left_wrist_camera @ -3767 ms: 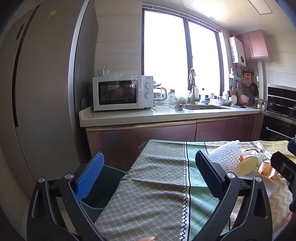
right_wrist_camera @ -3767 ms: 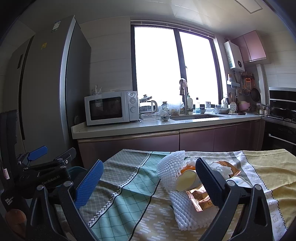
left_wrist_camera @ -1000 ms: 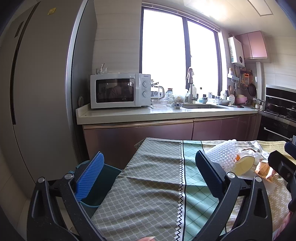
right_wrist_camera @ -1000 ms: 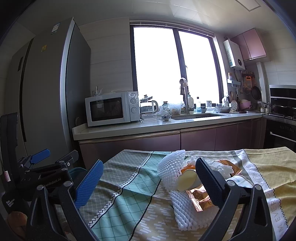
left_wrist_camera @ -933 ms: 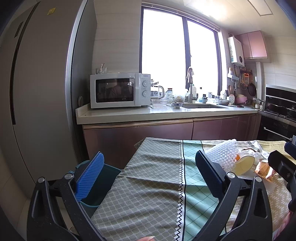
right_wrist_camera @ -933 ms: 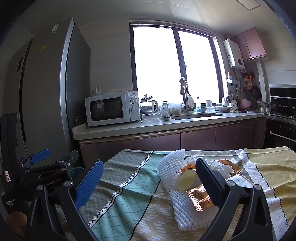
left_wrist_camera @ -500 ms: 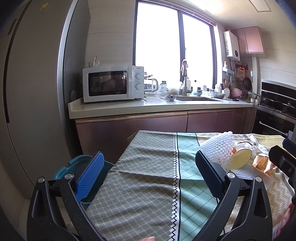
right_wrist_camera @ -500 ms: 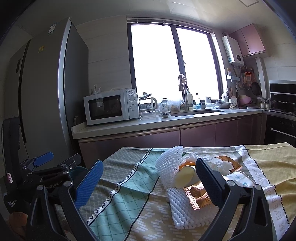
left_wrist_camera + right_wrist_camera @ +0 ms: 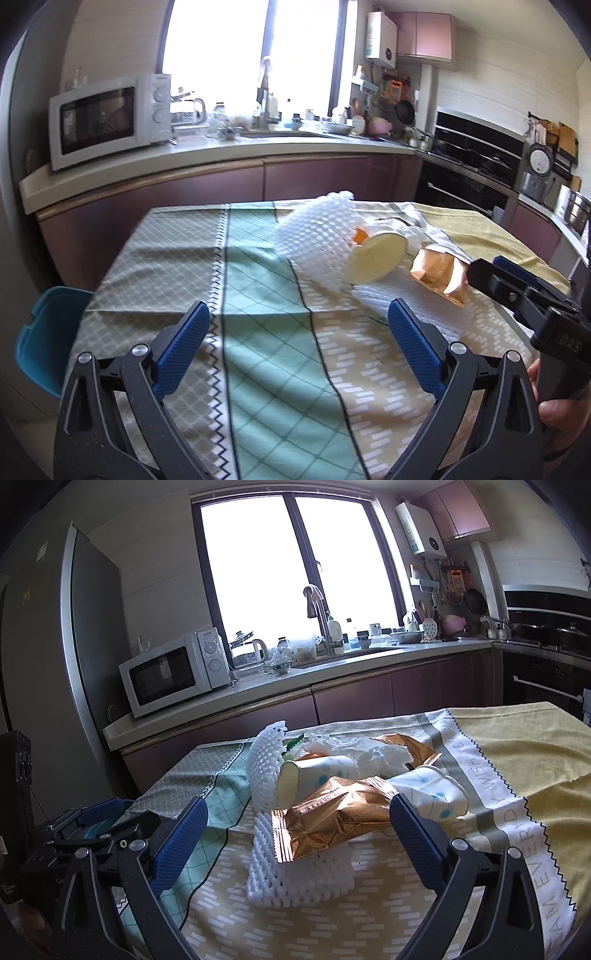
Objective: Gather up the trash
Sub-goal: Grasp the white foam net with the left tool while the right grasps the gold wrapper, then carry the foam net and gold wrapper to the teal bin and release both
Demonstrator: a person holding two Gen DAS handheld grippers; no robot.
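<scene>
A heap of trash lies on the clothed table: white foam netting, a paper cup on its side, a second dotted cup, a copper foil wrapper, crumpled tissue and a flat foam net. My right gripper is open and empty, just short of the wrapper. My left gripper is open and empty over the green stripe; the netting, cup and wrapper lie ahead to the right. A teal bin stands off the table's left edge.
A counter along the back holds a microwave, a kettle and a sink under the window. An oven stands at the right. A tall fridge stands at the left. The right gripper's body shows in the left wrist view.
Both grippers have moved forward and tilted down over the table, nearer the trash heap. The left view has swung right, so the bin sits farther left. Both stay open.
</scene>
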